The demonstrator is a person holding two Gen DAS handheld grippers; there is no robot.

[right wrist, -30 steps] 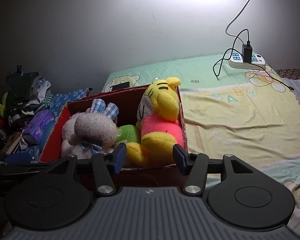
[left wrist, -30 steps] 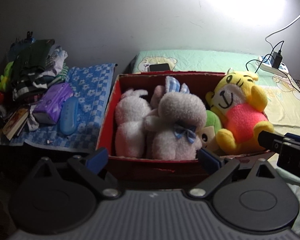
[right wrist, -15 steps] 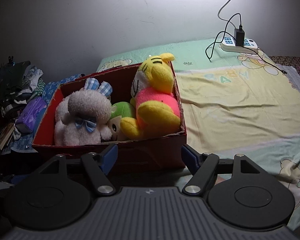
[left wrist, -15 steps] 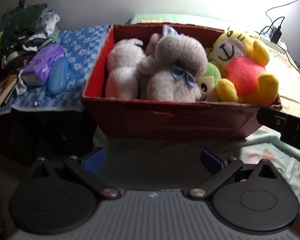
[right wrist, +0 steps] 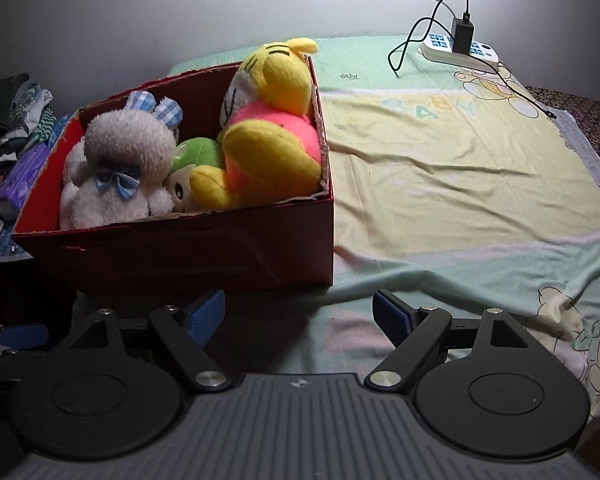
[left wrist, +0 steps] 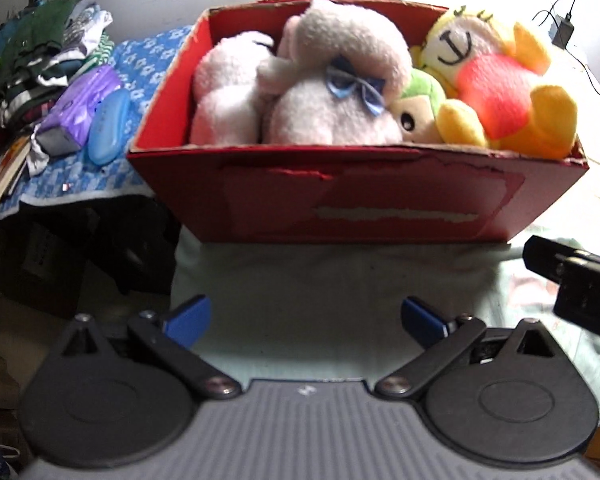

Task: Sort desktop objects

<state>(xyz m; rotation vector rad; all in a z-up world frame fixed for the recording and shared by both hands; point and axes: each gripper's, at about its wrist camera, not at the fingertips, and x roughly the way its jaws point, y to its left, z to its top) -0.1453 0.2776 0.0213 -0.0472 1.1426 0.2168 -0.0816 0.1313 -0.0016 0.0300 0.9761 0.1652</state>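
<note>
A red cardboard box [left wrist: 356, 200] sits on the bed and also shows in the right wrist view [right wrist: 204, 248]. It holds a white bunny with a blue bow [left wrist: 336, 112], another pale plush [left wrist: 224, 84], a small green-capped doll [left wrist: 416, 108] and a yellow tiger in pink [left wrist: 496, 88]. The bunny [right wrist: 120, 164] and tiger [right wrist: 272, 136] show in the right wrist view too. My left gripper [left wrist: 304, 320] is open and empty, in front of the box. My right gripper [right wrist: 300, 312] is open and empty before the box's right corner.
A blue-patterned cloth [left wrist: 100, 148] left of the box carries folded clothes [left wrist: 48, 52], a purple pack [left wrist: 80, 108] and a blue case [left wrist: 108, 132]. A power strip with charger and cable [right wrist: 460, 46] lies at the far right of the yellow-green sheet [right wrist: 460, 168].
Both grippers have pulled back from the box toward me and the view has tilted down. Their fingers, which stood at the box's front edge, now hover over the sheet in front of it.
</note>
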